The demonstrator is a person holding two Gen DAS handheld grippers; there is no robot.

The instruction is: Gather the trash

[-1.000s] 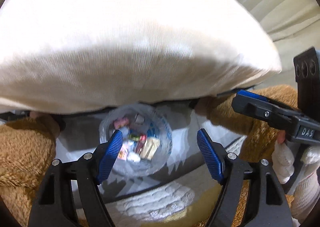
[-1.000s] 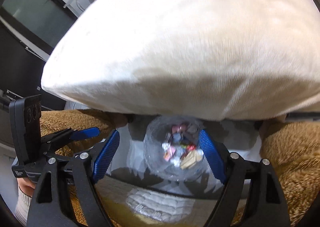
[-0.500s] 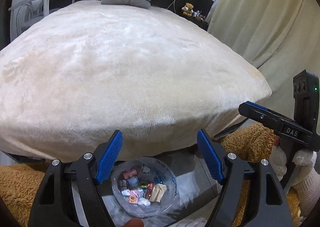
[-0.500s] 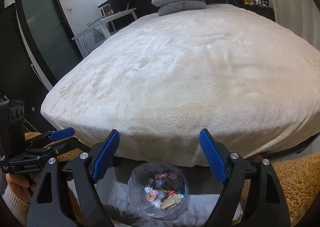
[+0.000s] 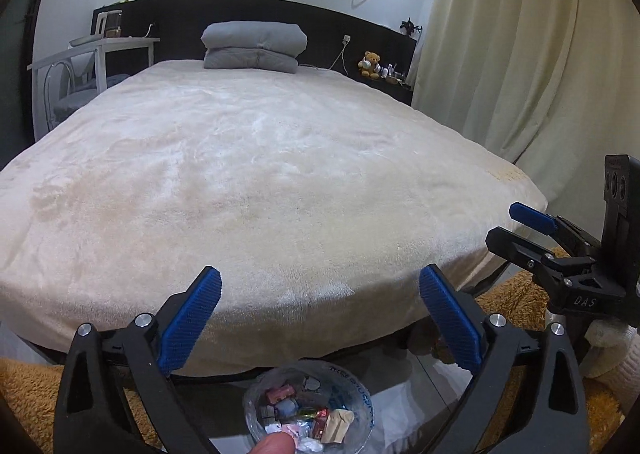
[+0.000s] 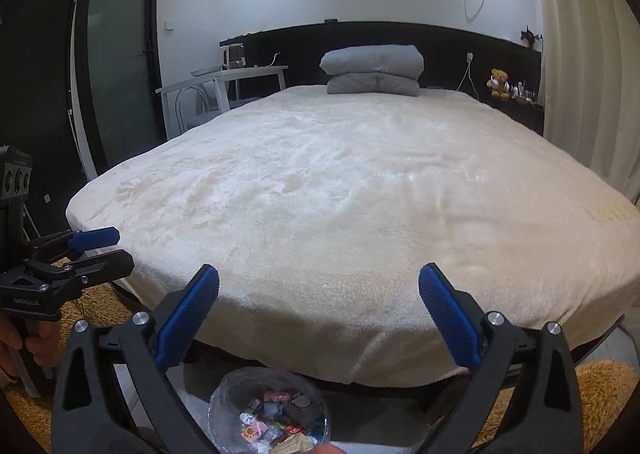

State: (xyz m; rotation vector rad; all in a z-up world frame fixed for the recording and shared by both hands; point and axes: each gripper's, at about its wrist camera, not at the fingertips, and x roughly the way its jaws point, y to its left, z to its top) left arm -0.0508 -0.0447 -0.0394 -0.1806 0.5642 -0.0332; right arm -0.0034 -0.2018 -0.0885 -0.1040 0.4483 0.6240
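Note:
A clear bowl [image 5: 308, 414] of small coloured wrappers sits on a low glass surface at the foot of the bed, at the bottom edge of both wrist views [image 6: 270, 410]. My left gripper [image 5: 320, 278] hovers above it with its jaws opening wide and nothing between the blue pads. My right gripper [image 6: 320, 274] is the same: jaws opening, nothing between them, aimed over the bed. Each one shows in the other's view, the right gripper [image 5: 532, 230] at the right edge and the left gripper [image 6: 96, 246] at the left edge. A person's fingertip [image 5: 276, 444] pokes in beside the bowl.
A wide bed with a cream blanket [image 5: 280, 193] fills the middle, with a folded grey quilt [image 5: 254, 45] at its head. A shaggy brown rug [image 5: 24, 394] covers the floor. A white desk [image 5: 100, 49] stands left, a curtain [image 5: 500, 53] right, and a teddy bear [image 5: 370, 63] on the headboard shelf.
Both grippers have risen and tipped upward, so the bowl has slid to the bottom edge and the whole bed shows. Both pairs of jaws stand wider apart than before.

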